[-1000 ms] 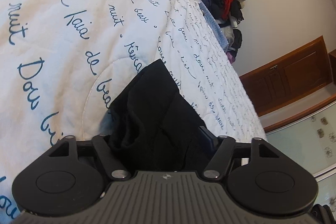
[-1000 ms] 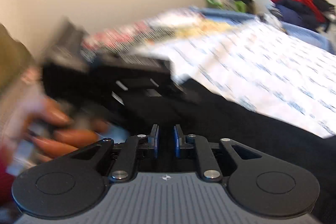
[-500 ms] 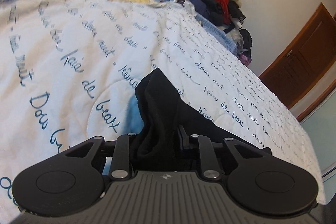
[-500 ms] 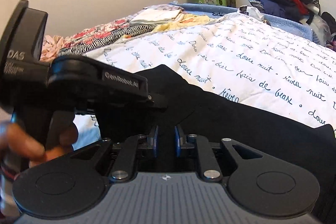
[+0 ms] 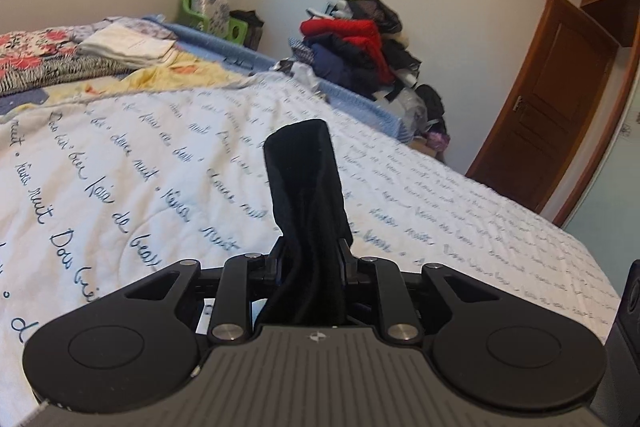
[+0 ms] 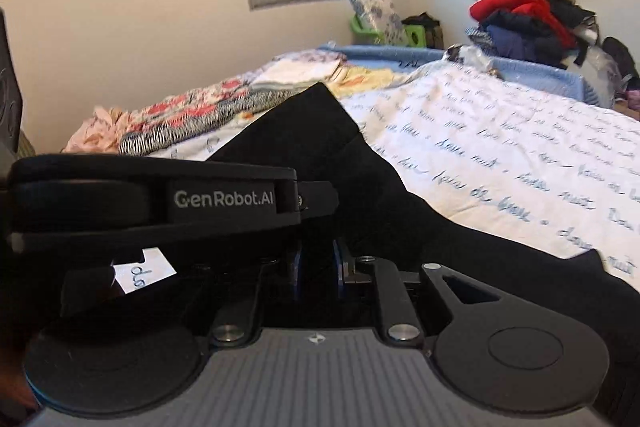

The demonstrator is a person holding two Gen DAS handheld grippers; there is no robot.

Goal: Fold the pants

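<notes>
Both the left gripper [image 5: 310, 259] and right gripper [image 6: 316, 267], each pinching the black fabric pants [image 5: 306, 187], have lifted them off the white script-printed quilt [image 5: 120, 167], ready to fold.

A wide bed [image 5: 460, 227] carries a white quilted cover [image 5: 132, 163] printed with blue cursive script. Black fabric pants [image 6: 460, 239] lie across its near side. Folded floral and striped linens [image 6: 200, 111] and a pale yellow sheet [image 5: 180, 73] lie at its far end.

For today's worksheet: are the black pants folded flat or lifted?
Lifted, not folded flat: the black pants stand bunched above the bedspread, pinched in the left claw.
</notes>
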